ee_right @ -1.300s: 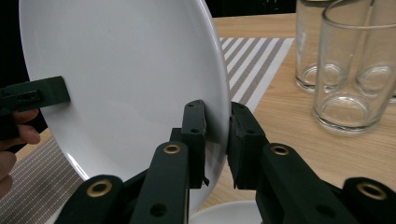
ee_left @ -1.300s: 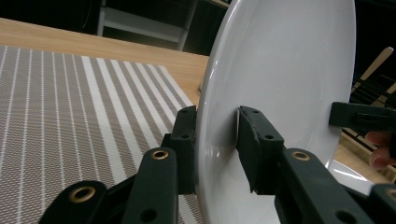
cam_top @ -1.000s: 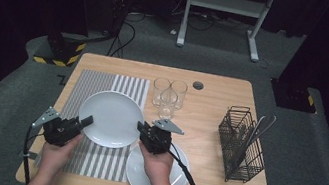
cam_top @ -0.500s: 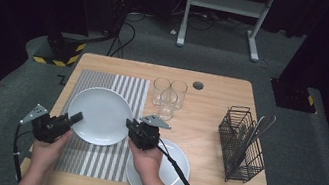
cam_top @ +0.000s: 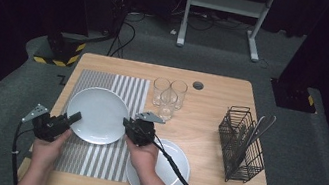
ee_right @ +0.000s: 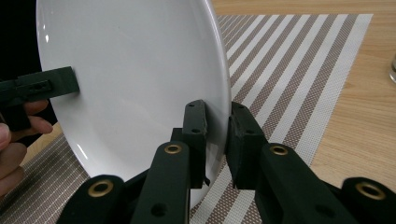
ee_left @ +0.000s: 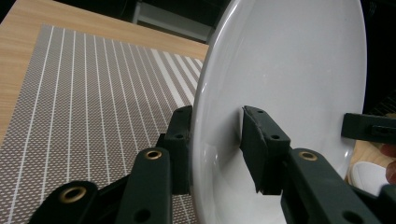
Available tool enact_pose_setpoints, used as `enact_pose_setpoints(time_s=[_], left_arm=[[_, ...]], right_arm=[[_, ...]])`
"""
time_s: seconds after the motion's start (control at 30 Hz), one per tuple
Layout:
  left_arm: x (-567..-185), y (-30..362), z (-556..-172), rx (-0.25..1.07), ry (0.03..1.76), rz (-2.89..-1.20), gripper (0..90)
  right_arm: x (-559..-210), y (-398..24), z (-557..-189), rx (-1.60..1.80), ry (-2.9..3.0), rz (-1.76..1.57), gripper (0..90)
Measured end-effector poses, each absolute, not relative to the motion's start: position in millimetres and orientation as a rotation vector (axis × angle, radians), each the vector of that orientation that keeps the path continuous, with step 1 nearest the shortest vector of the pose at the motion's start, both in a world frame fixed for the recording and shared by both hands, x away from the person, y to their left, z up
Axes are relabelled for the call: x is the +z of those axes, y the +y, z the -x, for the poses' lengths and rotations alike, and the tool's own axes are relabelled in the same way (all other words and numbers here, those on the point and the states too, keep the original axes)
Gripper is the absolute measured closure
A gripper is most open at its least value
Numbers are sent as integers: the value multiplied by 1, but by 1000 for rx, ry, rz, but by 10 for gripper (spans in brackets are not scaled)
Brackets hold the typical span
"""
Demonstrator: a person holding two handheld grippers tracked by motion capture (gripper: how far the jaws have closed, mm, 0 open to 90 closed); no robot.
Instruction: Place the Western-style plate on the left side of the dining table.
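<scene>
A white plate [cam_top: 98,114] lies low over the striped placemat [cam_top: 122,90], held between both grippers. My left gripper [cam_top: 74,118] is at its left rim. In the left gripper view the rim of the plate [ee_left: 289,70] sits between the jaws of the left gripper [ee_left: 215,140]. Those jaws have just been opening: one rests on the underside and the other stands slightly off the face. My right gripper [cam_top: 126,122] is at the right rim. In the right gripper view the right gripper [ee_right: 217,135] is shut on the edge of the plate [ee_right: 130,70].
A second white plate [cam_top: 170,169] lies at the front of the table under the right forearm. Three glasses [cam_top: 168,95] stand behind the placemat. At the right stands a black wire rack [cam_top: 242,146] with cutlery in it. A round hole [cam_top: 198,85] is near the back edge.
Both hands have carried the plate leftward and lower, so it now lies over the placemat. The second plate is more exposed. The left jaws stand wider.
</scene>
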State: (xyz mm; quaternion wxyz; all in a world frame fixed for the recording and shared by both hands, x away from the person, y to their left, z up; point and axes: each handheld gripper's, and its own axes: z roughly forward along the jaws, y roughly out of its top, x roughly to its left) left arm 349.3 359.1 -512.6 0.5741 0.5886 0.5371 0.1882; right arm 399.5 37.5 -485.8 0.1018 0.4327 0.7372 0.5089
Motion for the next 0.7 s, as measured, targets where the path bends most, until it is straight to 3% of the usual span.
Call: enact_pose_setpoints(time_s=[0.7], left_arm=[[-528,363,-363,419,1297,-1361,636]], right_arm=[[-497,47,-412,1441,2198,-1282,761]])
